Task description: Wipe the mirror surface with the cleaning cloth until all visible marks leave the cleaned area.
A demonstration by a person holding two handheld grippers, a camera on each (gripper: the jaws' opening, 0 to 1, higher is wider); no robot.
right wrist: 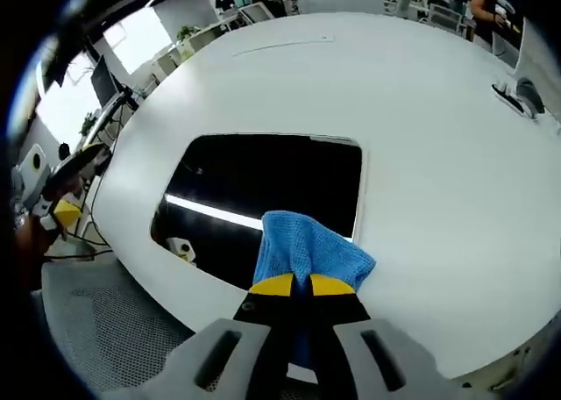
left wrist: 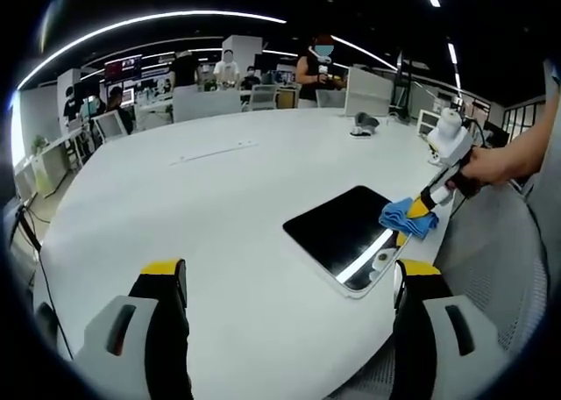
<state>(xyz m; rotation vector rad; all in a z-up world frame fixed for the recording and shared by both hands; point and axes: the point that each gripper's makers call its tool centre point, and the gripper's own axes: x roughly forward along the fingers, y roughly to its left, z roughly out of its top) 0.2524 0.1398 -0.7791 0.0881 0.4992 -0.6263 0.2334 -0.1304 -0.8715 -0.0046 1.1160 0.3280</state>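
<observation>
Pinching a blue microfibre cleaning cloth (right wrist: 308, 251) between its yellow-tipped jaws, the right gripper (right wrist: 303, 285) holds the fabric bunched so that a loose fold hangs forward past the tips and lies on the near edge of the mirror (right wrist: 263, 189). That grip makes sense for wiping: the soft fold, not the hard jaw tips, meets the glass.

The mirror lies flat on the white table (right wrist: 421, 137), close to the table's edge and within easy reach of the seated person. Its dark face reflects a bright strip of the ceiling light. I cannot make out marks on the glass at this size, so how much is left to clean is hard to judge; with the cloth at one edge, most of the surface probably has yet to be covered.

From the left gripper view, the same mirror (left wrist: 346, 229) sits ahead and to the right, with the cloth (left wrist: 406, 217) at its far corner under the right gripper (left wrist: 419, 210), which a hand (left wrist: 491, 165) steers. The left gripper (left wrist: 289, 282) hangs back over bare table (left wrist: 219, 198), its jaws spread wide and holding nothing, likely kept clear so the mirror and cloth stay in sight.
</observation>
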